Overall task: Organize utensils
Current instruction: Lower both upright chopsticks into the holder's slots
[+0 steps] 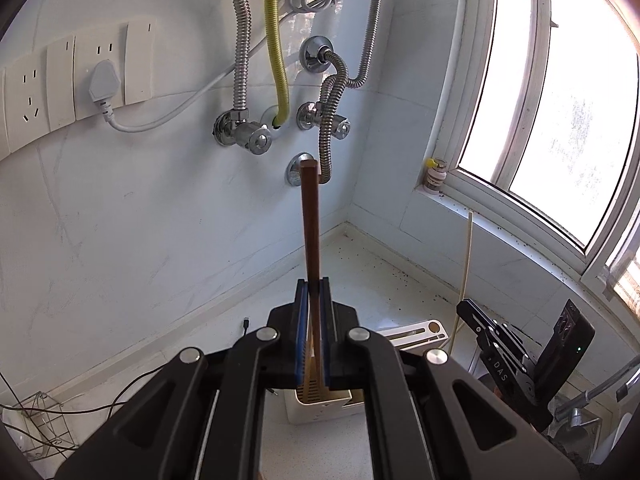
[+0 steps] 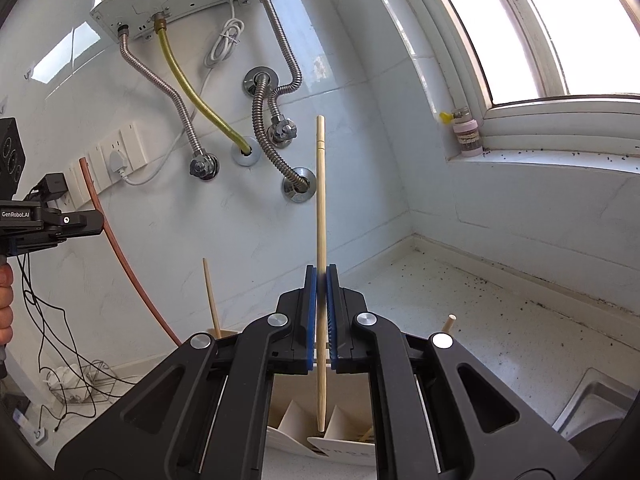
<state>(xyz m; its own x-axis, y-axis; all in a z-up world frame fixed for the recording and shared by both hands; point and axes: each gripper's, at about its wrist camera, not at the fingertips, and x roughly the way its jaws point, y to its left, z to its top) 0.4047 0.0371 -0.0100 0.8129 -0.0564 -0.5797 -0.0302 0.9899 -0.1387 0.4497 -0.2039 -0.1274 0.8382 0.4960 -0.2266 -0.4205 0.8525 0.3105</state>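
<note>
Both grippers clamp one chopstick each above the white utensil holder.

Left gripper (image 1: pixel 313 292) pinches a dark brown chopstick (image 1: pixel 310 216) pointing to 12 o'clock, the white utensil holder (image 1: pixel 320 410) just beneath its jaws. Right gripper (image 2: pixel 321 280) squeezes a pale bamboo chopstick (image 2: pixel 321 192), its lower tip hanging over the holder's compartments (image 2: pixel 296 420); another pale chopstick (image 2: pixel 211 296) stands in the holder at 10 o'clock.

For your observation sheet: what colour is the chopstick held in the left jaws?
Dark brown chopstick; clearest in the left wrist view.
</note>
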